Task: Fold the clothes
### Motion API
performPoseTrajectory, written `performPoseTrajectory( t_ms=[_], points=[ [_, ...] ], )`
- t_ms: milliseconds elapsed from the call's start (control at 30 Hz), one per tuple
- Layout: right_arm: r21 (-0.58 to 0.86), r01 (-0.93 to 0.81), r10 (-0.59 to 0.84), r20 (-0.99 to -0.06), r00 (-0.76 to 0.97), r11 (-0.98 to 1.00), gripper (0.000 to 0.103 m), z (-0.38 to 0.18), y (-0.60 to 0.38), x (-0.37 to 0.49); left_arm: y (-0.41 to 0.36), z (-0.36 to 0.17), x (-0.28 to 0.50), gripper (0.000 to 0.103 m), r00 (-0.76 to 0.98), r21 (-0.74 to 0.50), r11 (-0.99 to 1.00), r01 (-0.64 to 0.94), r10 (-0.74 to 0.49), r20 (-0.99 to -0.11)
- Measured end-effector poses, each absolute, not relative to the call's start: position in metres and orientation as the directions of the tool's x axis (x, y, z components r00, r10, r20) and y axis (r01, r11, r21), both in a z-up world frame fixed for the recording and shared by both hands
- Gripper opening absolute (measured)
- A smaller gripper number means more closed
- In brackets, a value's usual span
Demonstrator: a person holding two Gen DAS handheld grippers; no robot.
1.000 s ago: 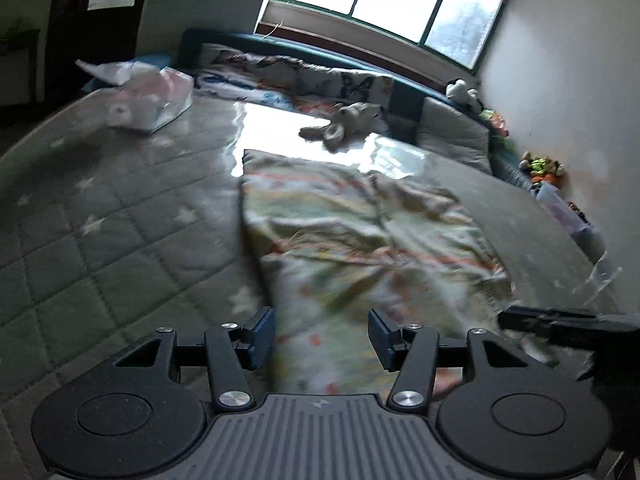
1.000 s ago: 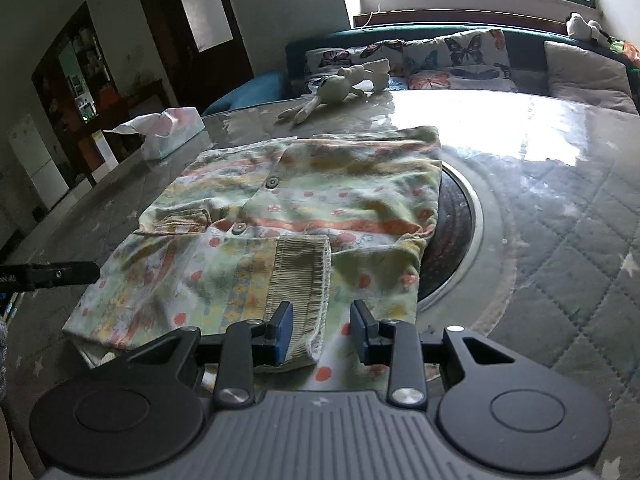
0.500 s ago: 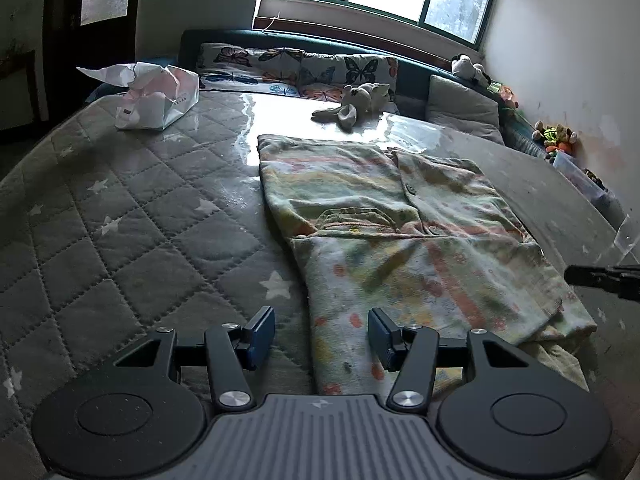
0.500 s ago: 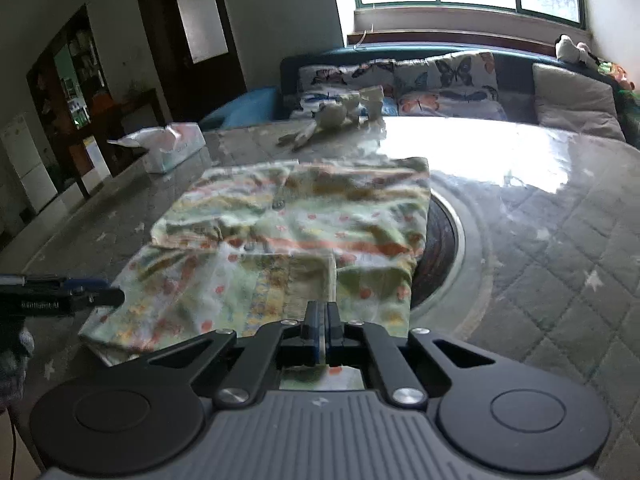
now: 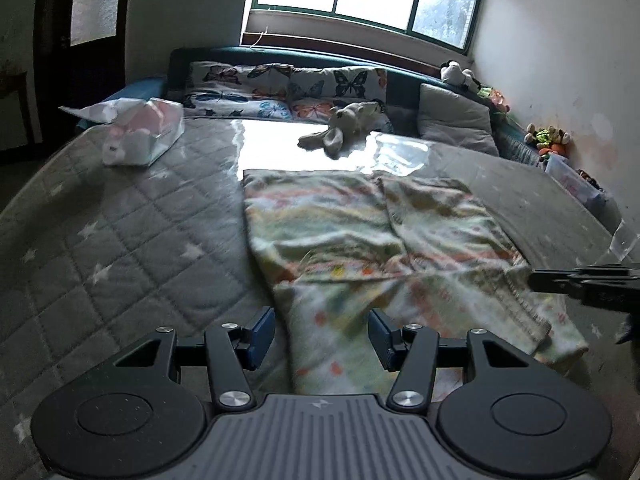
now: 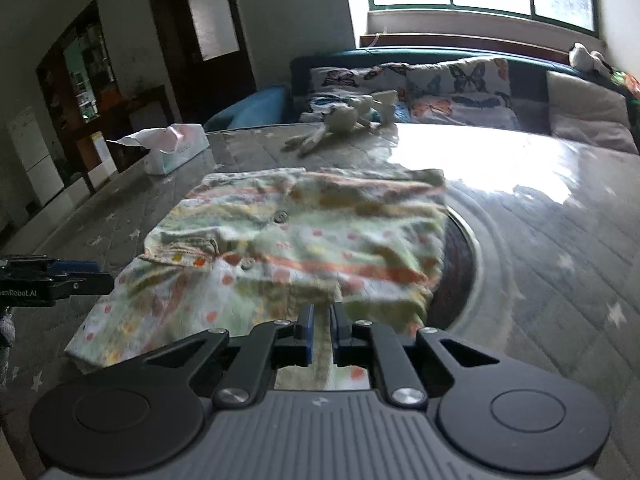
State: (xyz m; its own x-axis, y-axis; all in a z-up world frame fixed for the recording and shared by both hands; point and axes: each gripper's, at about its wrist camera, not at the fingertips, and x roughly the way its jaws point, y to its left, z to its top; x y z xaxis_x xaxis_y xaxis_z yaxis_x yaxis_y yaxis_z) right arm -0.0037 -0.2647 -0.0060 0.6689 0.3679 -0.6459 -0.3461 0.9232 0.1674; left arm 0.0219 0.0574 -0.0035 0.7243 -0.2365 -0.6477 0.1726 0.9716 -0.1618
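A pale green garment with orange and yellow print [image 5: 372, 240] lies spread on the quilted grey table cover; it also shows in the right wrist view [image 6: 304, 240], with buttons on its front. My left gripper [image 5: 321, 336] is open, its blue pads on either side of the garment's near left edge, holding nothing. My right gripper [image 6: 321, 330] is shut on the garment's near hem, a strip of cloth pinched between its pads. The right gripper shows in the left wrist view [image 5: 580, 284] at the garment's right edge. The left gripper shows at the left of the right wrist view [image 6: 52, 280].
A tissue box [image 5: 140, 136] stands at the far left of the table. A soft toy rabbit [image 5: 344, 128] lies at the far edge. A round inset [image 6: 460, 264] in the table lies under the garment's right side. Butterfly cushions [image 5: 280, 88] line the sofa behind.
My right gripper closed on the garment's near hem and has lifted it slightly. My left gripper stayed open and shifted around the garment's near left edge.
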Motion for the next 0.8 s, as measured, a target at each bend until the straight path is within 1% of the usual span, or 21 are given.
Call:
performPoseTrajectory(
  t_ms=[267, 433, 533, 600, 800],
  points=[
    [0.13, -0.41, 0.391, -0.644, 0.658, 0.903, 0.01, -0.015, -0.238, 0.019, 0.039, -0.015, 0.055, 0.054, 0.705, -0.149, 0.968, 0.203, -0.25, -0.664],
    [0.109, -0.412, 0.37, -0.681, 0.632, 0.904, 0.012, -0.027, -0.236, 0.02, 0.035, -0.016, 0.053, 0.055, 0.703, -0.132, 0.966, 0.222, -0.253, -0.664],
    [0.1, -0.424, 0.373, -0.68, 0.631, 0.9, 0.017, -0.023, -0.239, 0.011, 0.033, -0.016, 0.05, 0.055, 0.704, -0.124, 0.964, 0.234, -0.256, -0.663],
    [0.097, -0.444, 0.388, -0.671, 0.632, 0.891, 0.019, -0.017, -0.238, 0.003, 0.031, -0.016, 0.049, 0.055, 0.704, -0.118, 0.963, 0.242, -0.257, -0.662],
    [0.12, -0.517, 0.461, -0.649, 0.606, 0.848, 0.02, -0.009, -0.222, -0.014, 0.008, -0.012, 0.036, 0.055, 0.694, -0.112, 0.94, 0.323, -0.315, -0.647]
  ],
)
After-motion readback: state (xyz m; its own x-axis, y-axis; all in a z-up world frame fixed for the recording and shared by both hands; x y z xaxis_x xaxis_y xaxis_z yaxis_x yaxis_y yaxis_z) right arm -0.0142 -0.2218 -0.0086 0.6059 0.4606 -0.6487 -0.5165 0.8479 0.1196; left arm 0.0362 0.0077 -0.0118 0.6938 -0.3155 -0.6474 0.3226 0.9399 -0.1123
